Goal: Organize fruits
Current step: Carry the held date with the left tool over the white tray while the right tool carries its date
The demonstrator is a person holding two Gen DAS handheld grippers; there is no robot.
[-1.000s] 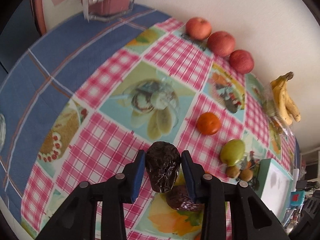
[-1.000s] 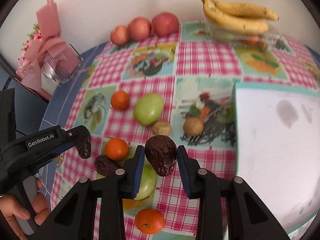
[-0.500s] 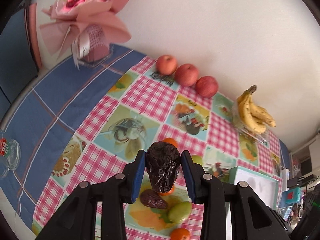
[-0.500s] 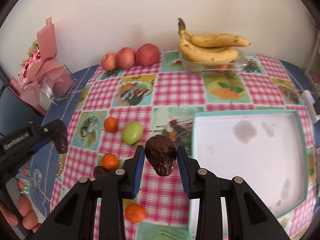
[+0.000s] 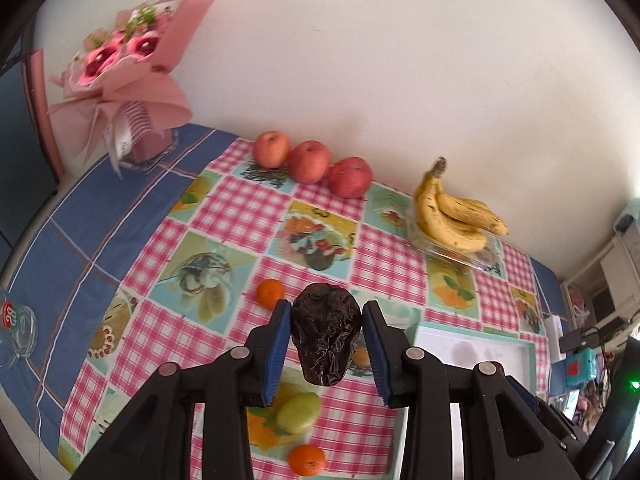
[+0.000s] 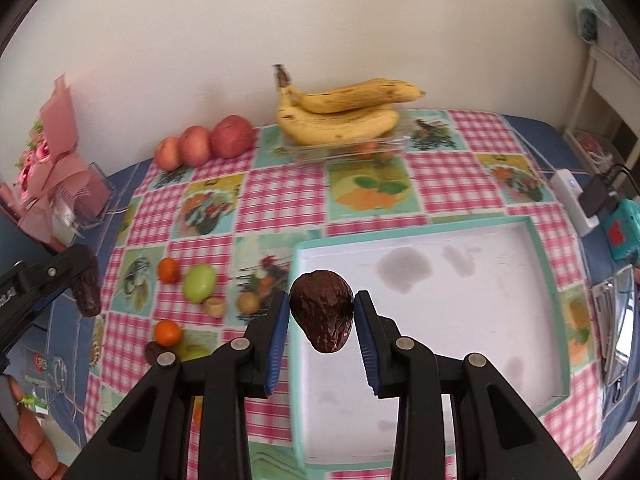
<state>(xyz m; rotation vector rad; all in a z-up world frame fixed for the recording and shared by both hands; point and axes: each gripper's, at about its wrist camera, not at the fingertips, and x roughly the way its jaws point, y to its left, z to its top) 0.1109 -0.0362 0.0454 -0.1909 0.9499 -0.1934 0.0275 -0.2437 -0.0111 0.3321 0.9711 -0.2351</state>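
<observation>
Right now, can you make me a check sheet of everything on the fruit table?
Surface: checked tablecloth, blue cloth beneath.
Job's things: white tray, no fruit in it; three apples by the wall; bananas on a clear box; green fruit, oranges loose.
Clutter: pink bouquet, glass.
Grippers: left gripper shut on dark wrinkled fruit; right gripper shut on another dark fruit, over the tray.
Cables: charger and lead at right edge.
Surroundings: white wall.
</observation>
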